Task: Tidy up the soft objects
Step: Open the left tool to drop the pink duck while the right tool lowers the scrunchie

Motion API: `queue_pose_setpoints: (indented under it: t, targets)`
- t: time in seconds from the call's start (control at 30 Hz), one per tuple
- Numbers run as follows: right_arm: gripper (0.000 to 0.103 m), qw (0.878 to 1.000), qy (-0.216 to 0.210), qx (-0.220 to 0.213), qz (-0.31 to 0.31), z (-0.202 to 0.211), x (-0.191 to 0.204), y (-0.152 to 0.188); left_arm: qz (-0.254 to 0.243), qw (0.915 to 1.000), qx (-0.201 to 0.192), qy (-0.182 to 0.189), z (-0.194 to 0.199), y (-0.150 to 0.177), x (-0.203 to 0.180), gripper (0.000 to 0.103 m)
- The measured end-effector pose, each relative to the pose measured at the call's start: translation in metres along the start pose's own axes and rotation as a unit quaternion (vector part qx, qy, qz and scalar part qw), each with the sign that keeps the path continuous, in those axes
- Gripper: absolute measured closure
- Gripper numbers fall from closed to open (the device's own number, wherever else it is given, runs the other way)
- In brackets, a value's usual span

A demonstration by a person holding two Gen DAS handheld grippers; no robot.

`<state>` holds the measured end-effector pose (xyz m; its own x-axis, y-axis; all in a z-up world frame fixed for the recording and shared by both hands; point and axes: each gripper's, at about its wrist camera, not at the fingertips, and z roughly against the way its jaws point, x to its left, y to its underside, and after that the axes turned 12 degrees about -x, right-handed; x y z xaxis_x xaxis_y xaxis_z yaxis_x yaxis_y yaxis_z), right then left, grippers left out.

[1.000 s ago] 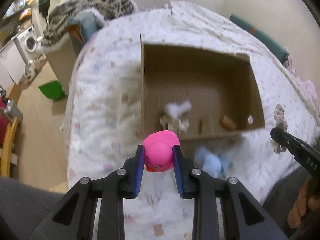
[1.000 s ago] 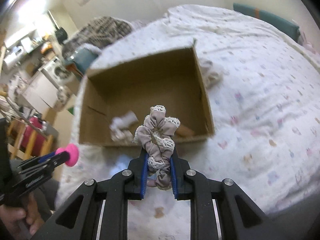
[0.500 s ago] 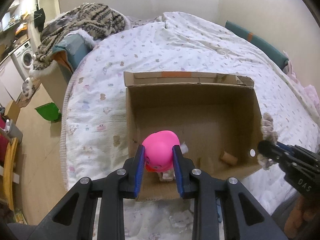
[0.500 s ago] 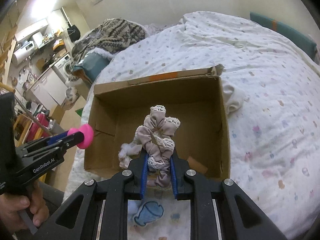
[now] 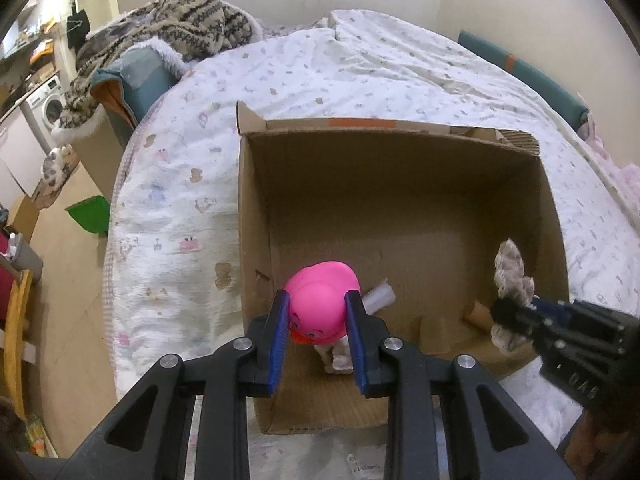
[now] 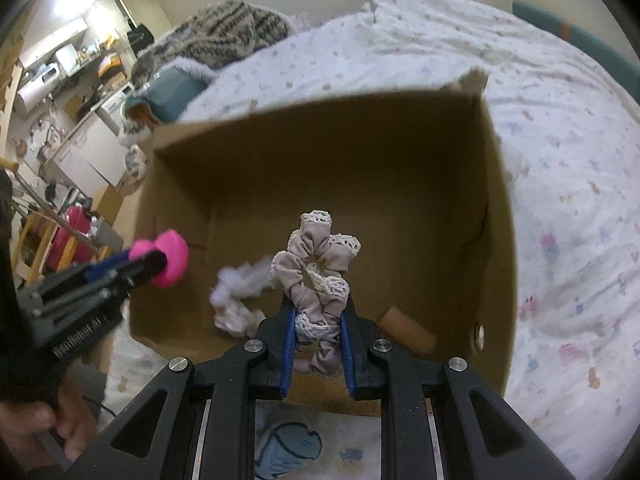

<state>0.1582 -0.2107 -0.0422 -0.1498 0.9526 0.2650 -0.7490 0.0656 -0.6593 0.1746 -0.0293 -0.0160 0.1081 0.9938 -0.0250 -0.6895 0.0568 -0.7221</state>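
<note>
My left gripper point(image 5: 318, 312) is shut on a pink rubber duck point(image 5: 322, 304) and holds it over the near left part of an open cardboard box point(image 5: 400, 136) on the bed. My right gripper point(image 6: 318, 312) is shut on a beige lace-trimmed scrunchie point(image 6: 316, 264), held over the box's near edge point(image 6: 502, 240). In the box lie a white cloth piece point(image 6: 236, 296) and a small brown roll point(image 6: 408, 328). The duck also shows in the right wrist view point(image 6: 170, 258), and the scrunchie shows in the left wrist view point(image 5: 510, 276).
The box sits on a white patterned duvet point(image 5: 180, 200). A light blue soft toy point(image 6: 288, 448) lies on the bed in front of the box. A striped fuzzy blanket point(image 5: 180, 28) is piled at the far left. Floor with a green bin point(image 5: 90, 214) lies left of the bed.
Both grippers have moved forward toward the box with their loads. The duck and the scrunchie now hang over the box's inside instead of in front of it.
</note>
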Motion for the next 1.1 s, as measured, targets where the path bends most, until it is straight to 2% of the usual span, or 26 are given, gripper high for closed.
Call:
queue_pose_setpoints:
  t: [0.17, 0.5, 0.8, 1.1]
  targets:
    - [0.082, 1.0, 0.015, 0.015, -0.003, -0.012, -0.008, 0.003, -0.005, 0.9998, 0.018, 0.006, -0.013, 0.01, -0.002, 0.078]
    - [0.082, 0.998, 0.002, 0.047, -0.031, -0.031, -0.015, 0.003, -0.039, 0.999, 0.015, 0.015, -0.02, 0.016, -0.014, 0.078]
    - [0.082, 0.998, -0.004, 0.056, -0.034, -0.035, -0.015, 0.007, -0.048, 0.9985, 0.019, 0.021, -0.02, 0.021, -0.021, 0.078]
    - [0.082, 0.997, -0.026, 0.057, -0.054, -0.033, -0.022, 0.007, -0.026, 0.9989, 0.032, 0.024, -0.022, 0.018, -0.016, 0.077]
